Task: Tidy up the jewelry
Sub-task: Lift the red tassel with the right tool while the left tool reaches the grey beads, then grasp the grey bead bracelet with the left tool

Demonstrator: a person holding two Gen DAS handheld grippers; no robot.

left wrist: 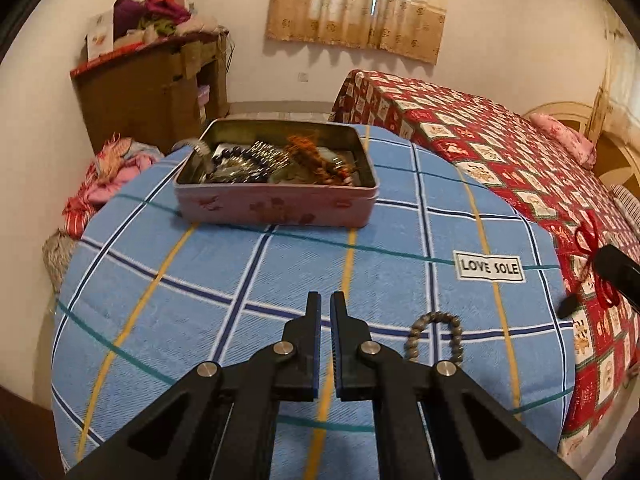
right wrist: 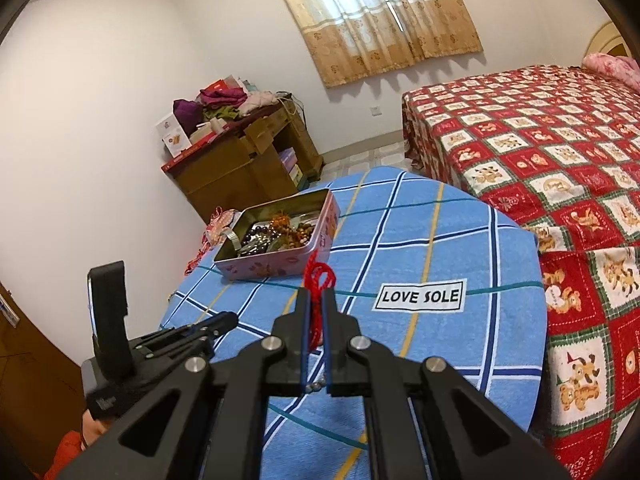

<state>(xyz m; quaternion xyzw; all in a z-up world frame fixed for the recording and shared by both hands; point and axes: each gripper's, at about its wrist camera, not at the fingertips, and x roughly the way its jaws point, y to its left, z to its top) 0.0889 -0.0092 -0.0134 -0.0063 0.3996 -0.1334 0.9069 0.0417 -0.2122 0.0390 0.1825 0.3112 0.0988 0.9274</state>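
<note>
A pink tin box (left wrist: pixel 276 204) full of mixed bead strings stands at the far side of the blue plaid table (left wrist: pixel 224 280); it also shows in the right wrist view (right wrist: pixel 280 264). My left gripper (left wrist: pixel 325 300) is nearly shut and empty, low over the table. A grey bead bracelet (left wrist: pixel 436 330) lies just to its right. My right gripper (right wrist: pixel 316 294) is shut on a red string (right wrist: pixel 318 280), held above the table. The red string (left wrist: pixel 596 264) also shows at the right edge of the left wrist view.
A bed with a red patterned cover (right wrist: pixel 540 152) is to the right of the table. A wooden cabinet (right wrist: pixel 244 164) piled with clothes stands against the far wall. A "LOVE SOLE" label (left wrist: pixel 489 267) is on the cloth.
</note>
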